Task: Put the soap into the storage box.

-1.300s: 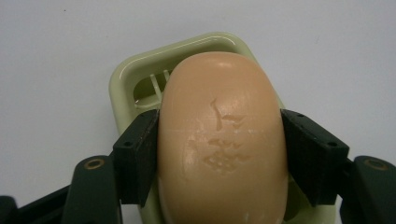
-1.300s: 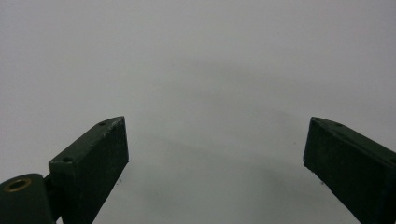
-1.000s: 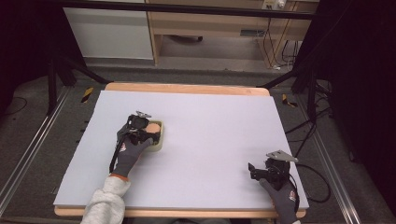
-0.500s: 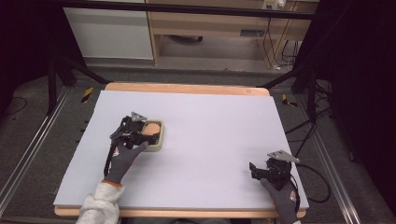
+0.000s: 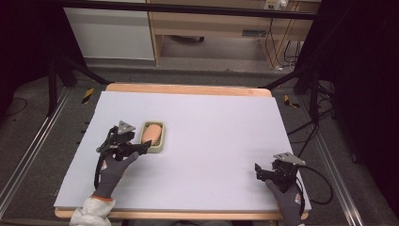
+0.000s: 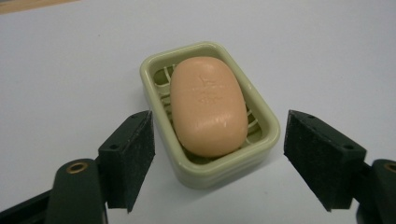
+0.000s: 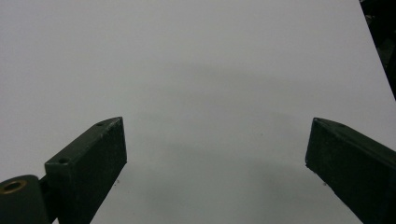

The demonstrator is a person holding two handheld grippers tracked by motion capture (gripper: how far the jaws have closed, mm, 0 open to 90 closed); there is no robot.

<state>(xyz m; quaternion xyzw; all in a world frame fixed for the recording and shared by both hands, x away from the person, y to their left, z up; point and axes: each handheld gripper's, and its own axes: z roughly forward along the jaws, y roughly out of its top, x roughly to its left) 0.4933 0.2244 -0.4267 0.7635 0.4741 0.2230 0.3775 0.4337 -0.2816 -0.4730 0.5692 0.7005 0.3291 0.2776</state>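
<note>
Soap bar (image 6: 208,106) sits in green soap dish (image 6: 264,116) on table's (image 5: 211,122) left half, long axis running away from left gripper (image 6: 217,154). Jaws spread wide, flanking dish's near end w/o touching. Right gripper (image 7: 215,158) also spread, well apart over bare surface; left is nearer.

table (image 5: 221,117): pale sheet on wood | wooden cabinet (image 5: 211,23) behind | cables (image 5: 301,127) on floor, right

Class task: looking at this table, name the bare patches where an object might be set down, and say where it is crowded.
Bare: the whole stretch between the soap dish and the right tongs, plus the mat's far half. Crowded: only the left side, where the open left tongs flank the dish holding the soap.
</note>
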